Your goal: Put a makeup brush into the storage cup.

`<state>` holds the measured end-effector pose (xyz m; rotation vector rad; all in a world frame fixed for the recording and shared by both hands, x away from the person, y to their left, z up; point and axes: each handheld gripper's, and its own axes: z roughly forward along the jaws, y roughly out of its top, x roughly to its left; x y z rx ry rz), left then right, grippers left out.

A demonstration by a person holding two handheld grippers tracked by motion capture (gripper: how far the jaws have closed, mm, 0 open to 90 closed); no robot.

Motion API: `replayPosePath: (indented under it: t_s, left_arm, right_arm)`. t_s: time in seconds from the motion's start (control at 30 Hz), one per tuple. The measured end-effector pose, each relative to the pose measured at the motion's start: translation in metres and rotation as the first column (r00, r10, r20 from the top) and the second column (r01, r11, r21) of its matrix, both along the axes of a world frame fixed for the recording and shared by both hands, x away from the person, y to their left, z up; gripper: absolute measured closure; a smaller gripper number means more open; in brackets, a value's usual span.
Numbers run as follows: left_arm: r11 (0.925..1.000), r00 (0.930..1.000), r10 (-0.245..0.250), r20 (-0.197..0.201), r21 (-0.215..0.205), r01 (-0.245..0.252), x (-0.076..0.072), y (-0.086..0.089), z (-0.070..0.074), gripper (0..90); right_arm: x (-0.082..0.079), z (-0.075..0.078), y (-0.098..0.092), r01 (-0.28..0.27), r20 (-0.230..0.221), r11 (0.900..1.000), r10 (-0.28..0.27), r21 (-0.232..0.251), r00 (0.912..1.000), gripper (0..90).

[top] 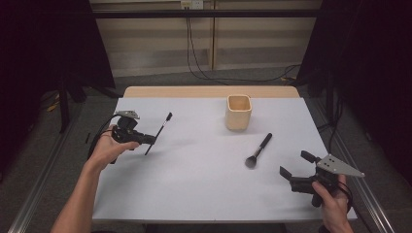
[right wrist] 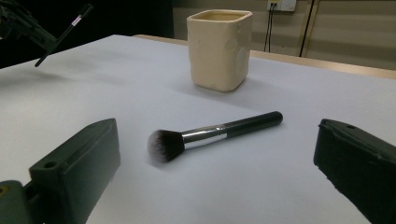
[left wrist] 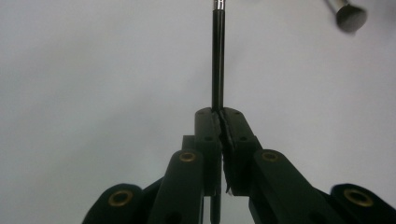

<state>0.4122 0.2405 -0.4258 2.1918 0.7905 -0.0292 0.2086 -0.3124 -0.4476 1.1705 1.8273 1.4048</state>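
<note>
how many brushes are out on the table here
2: a thin black brush clamped in the left gripper above the table's left side, and a fluffy brush lying flat near the beige cup.

White-topped table [top: 194, 184], beige cup [top: 238, 112], powder brush [top: 258, 151]

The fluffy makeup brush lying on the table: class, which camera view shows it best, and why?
The right gripper view: the fluffy brush lies close, whole, bristles and handle sharp. The high view shows the brush whole but small. The left gripper view catches just one blurred end at its top edge.
</note>
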Motion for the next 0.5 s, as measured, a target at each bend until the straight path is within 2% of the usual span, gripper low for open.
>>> replayPosePath:
  t_s: [0.03, 0.17, 0.3, 0.5]
  left_arm:
    - [0.9999, 1.0, 0.002, 0.001, -0.012, -0.002, -0.002, -0.001, 0.0, 85.7]
    - [0.998, 0.9982, 0.034, 0.049, -0.054, -0.032, -0.01, -0.002, -0.001, 85.8]
    - [0.997, 0.995, 0.054, 0.084, -0.06, -0.049, -0.015, -0.005, -0.001, 85.7]
    - [0.9923, 0.986, 0.089, 0.141, -0.098, -0.076, -0.025, -0.012, 0.001, 85.7]
  right_arm:
    - [0.0, 0.0, 0.0, -0.004, 0.0, 1.0, 0.004, -0.001, 1.0, 0.0]
    - [0.0, 0.0, 0.0, -0.002, 0.004, 1.0, 0.002, -0.001, 1.0, 0.0]
    - [0.0, 0.0, -0.001, 0.001, 0.003, 1.0, -0.001, -0.003, 1.0, 0.0]
    - [0.0, 0.0, 0.001, -0.001, 0.001, 1.0, 0.001, -0.002, 1.0, 0.0]
